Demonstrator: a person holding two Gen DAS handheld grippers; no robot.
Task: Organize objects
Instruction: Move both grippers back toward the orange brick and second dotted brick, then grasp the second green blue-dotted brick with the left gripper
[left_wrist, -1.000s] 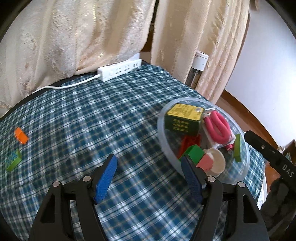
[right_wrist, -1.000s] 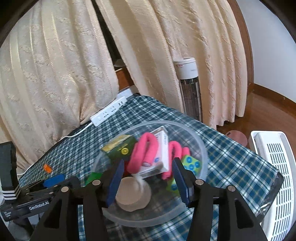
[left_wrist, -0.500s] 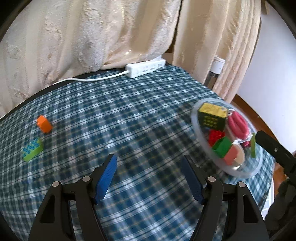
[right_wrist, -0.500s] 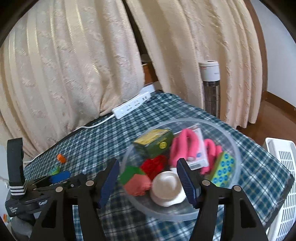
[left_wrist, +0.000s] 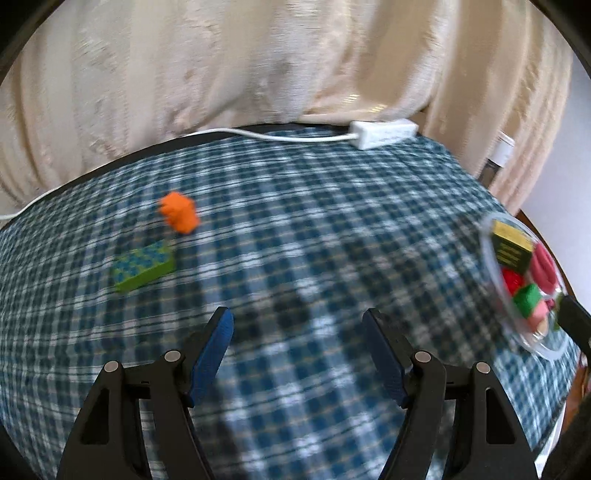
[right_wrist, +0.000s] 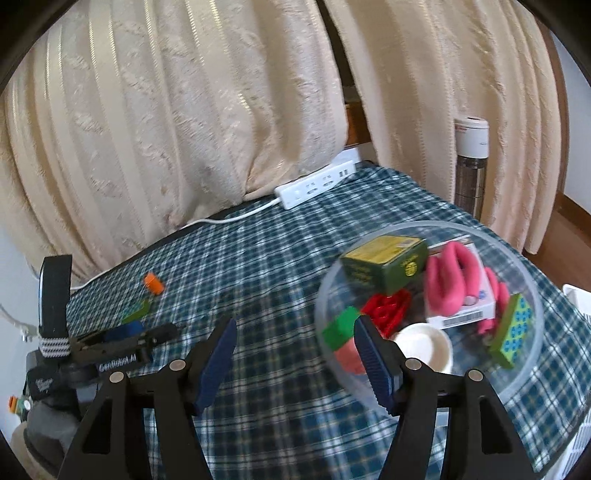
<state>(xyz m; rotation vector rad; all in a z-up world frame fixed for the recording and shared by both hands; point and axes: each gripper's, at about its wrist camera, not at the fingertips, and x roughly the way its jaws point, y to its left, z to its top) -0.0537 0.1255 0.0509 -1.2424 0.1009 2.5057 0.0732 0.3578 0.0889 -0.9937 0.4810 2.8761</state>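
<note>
On the desk (left_wrist: 332, 229), covered in blue-and-white plaid cloth, the clear bowl (right_wrist: 532, 273) serves as the landmark. Far to its left lie two loose pieces: a flat green block (left_wrist: 144, 266) with a blue-dotted top, and just beyond it, toward the curtain (left_wrist: 258, 66), a small orange block (left_wrist: 179, 213) (blurred, so its studs are unclear). Between them and the bowl is a wide stretch of bare cloth. The left tongs (left_wrist: 297, 350) hang over this stretch, jaws spread wide and holding nothing. The right tongs (right_wrist: 295, 350) stand just left of the bowl's near rim, likewise wide apart and empty. Inside the bowl sit a dark green box (right_wrist: 386, 263) with a yellow top, pink loops (right_wrist: 447, 280), a red piece (right_wrist: 388, 314), a white cup (right_wrist: 424, 345) and another dotted green block (right_wrist: 513, 330). Behind the bowl, at the desk's far edge, lies a white power strip (right_wrist: 317, 182). "GenRobot.AI" reads on the left tool's side.
</note>
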